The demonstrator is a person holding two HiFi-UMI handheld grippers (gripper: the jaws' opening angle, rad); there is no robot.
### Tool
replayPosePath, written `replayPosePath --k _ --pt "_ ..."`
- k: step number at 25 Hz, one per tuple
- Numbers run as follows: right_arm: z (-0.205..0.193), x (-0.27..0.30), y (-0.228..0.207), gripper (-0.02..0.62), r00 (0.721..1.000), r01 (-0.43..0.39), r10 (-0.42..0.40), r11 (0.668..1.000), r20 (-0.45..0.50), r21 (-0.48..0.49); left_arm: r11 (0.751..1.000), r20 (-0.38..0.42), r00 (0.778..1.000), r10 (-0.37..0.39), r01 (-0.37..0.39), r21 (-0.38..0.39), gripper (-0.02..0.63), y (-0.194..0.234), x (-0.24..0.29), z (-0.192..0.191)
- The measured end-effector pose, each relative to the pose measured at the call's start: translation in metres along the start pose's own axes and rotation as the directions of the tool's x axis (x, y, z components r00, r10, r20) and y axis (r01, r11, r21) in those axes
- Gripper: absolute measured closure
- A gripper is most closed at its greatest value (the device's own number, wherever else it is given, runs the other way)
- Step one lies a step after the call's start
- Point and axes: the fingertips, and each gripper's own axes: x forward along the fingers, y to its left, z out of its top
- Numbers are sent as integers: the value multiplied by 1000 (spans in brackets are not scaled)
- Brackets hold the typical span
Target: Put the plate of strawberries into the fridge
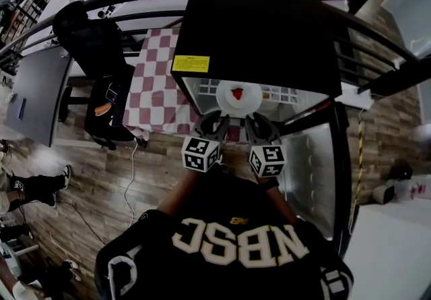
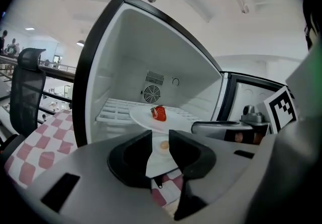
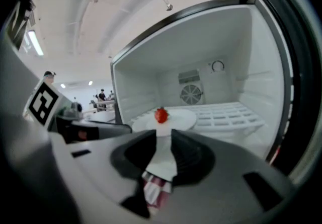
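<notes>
One yellow label (image 1: pixel 190 63) sits on the black top of the fridge (image 1: pixel 269 29), at about 10 o'clock from the plate (image 1: pixel 250 100), but its print is too small to read. The big pale letters on your shirt (image 1: pixel 236 243) look like NBSC. Your left gripper (image 1: pixel 214 121) has the plate's rim at 7 o'clock, and your right gripper (image 1: pixel 258 125) has it at 5 o'clock. On both, the fingers (image 2: pixel 132 156) are only a little way apart, with the thin white rim pinched between them. The plate is at the fridge's open mouth, at 12 o'clock from the grippers, its far side by the white shelf (image 3: pixel 229 115). A single strawberry (image 1: pixel 237 94) sits in the plate's middle.
</notes>
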Motion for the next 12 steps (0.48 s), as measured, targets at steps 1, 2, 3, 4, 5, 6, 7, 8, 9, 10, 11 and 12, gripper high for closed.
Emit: replayPosePath --k 1,2,3,4,5,6,7,8,9,10,11,12 --pt "0 2 1 498 1000 3 -3 1000 -3 -5 1000 -5 1000 -4 4 7 492 0 2 0" --pt "0 4 1 506 1000 6 -6 1000 -7 -11 1000 -9 1000 -6 6 14 496 0 5 1" --pt "-1 7 2 511 1000 8 -8 1000 -10 -17 1000 -12 1000 -7 8 18 501 1 7 1" --pt "-1 10 2 512 1000 10 -10 1000 -13 -20 1000 -13 1000 -9 9 19 509 2 9 2" --pt "-2 13 2 515 1000 13 -13 1000 -16 -20 1000 -15 1000 -11 11 19 515 4 12 2" --pt "-2 15 1 517 1000 17 -17 1000 -18 -19 1000 -16 1000 -14 14 18 518 5 14 3" --pt "-1 17 -1 518 1000 21 -22 1000 -19 -18 1000 -16 1000 -17 18 19 523 6 17 5" --pt "0 19 -3 520 999 26 -27 1000 -19 -17 1000 -17 1000 -21 21 21 525 7 20 6" --pt "2 21 -4 520 999 31 -32 999 -19 -16 999 -18 1000 -23 23 24 526 9 23 7" --pt "3 24 -6 520 999 36 -37 999 -18 -14 999 -18 1000 -25 25 28 528 10 26 8" --pt "4 26 -8 520 999 42 -42 999 -16 -12 999 -19 999 -27 27 32 529 11 29 9" --pt "5 28 -10 520 999 47 -47 999 -16 -9 999 -20 999 -29 30 35 531 12 33 10"
